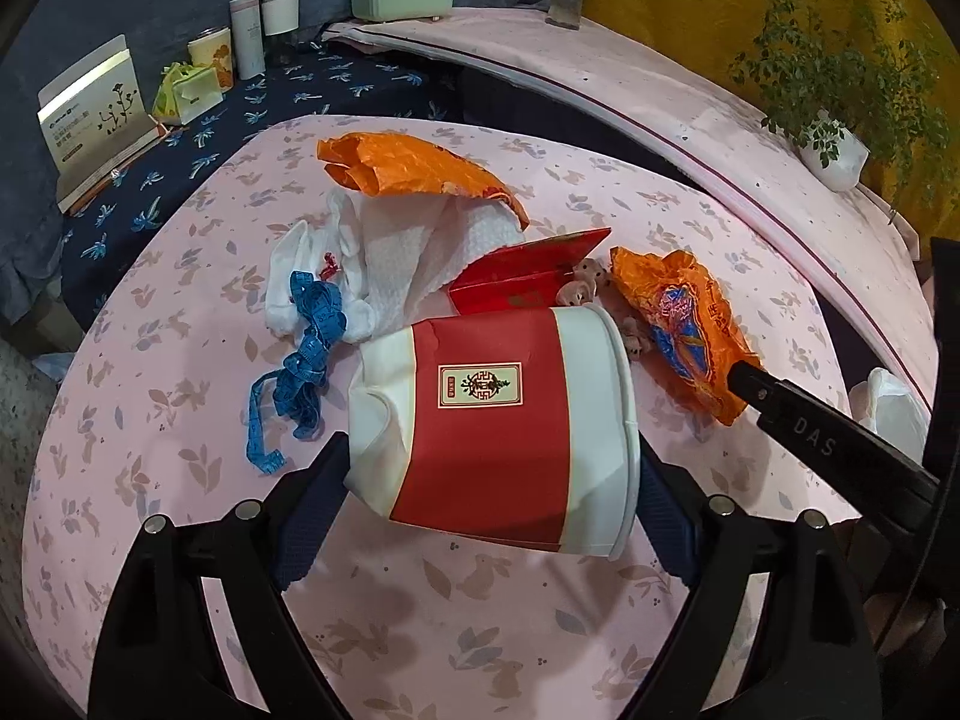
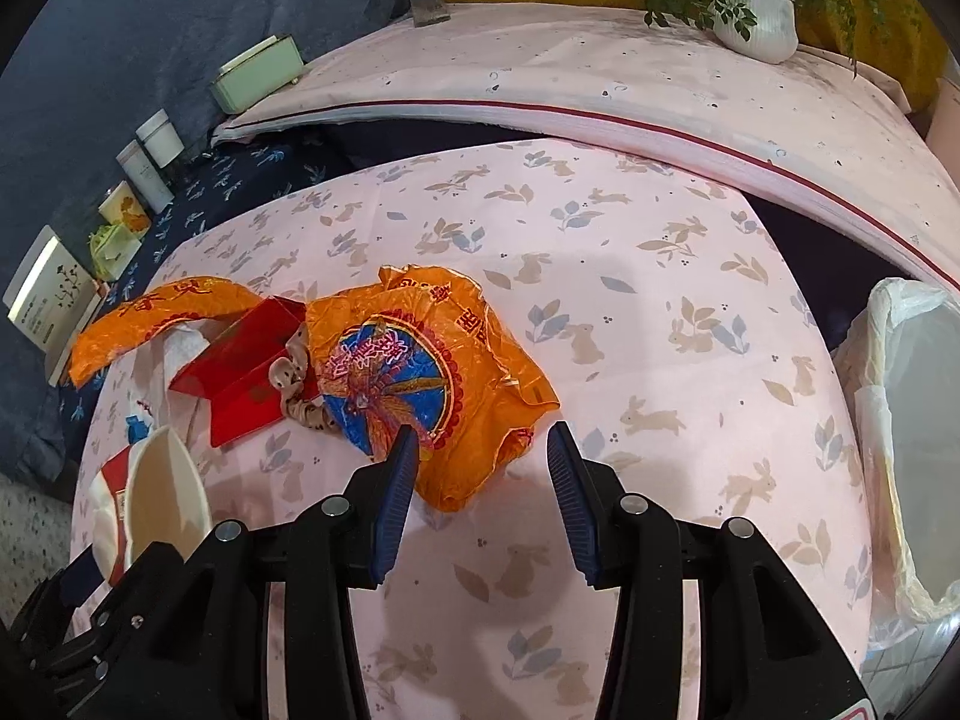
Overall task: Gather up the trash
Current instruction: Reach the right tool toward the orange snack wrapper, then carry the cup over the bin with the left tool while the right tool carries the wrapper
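Far to the left of the left claw [image 1: 492,504], boxes and jars stand in a row on a dark blue leaf-print cloth [image 1: 210,138]. Closer, up and to the left of that claw, a blue measuring tape [image 1: 300,360] lies tangled on the pink rabbit-print desk [image 1: 150,360], overlapping crumpled white tissue [image 1: 384,264]. Beyond the tissue sits 1 orange wrapper [image 1: 414,171]. The left claw is clamped on a red-and-white paper cup [image 1: 492,414], which lies tilted on its side between the 2 blue pads, its crushed base toward the left pad and its rim toward the right one. Whether the cup rests on the desk or is lifted clear cannot be told. Just past the cup lie a folded red card [image 1: 534,276] and some small brown scraps [image 1: 582,288].

To the right of the cup, the right claw [image 2: 480,444] stands with its fingers apart and nothing pressed between them. A 2nd orange wrapper with a blue round print [image 2: 420,378] lies spread on the desk in front of it; the left finger's tip overlaps the wrapper's near edge, while the right finger stands beside it over bare cloth. Whether the left tip touches the wrapper cannot be told. Well to the right of this claw, past the desk edge, stands a bin lined with a white bag [image 2: 900,450]. Behind the desk, up and to the right, a potted plant [image 2: 756,18] sits on a pink ledge.
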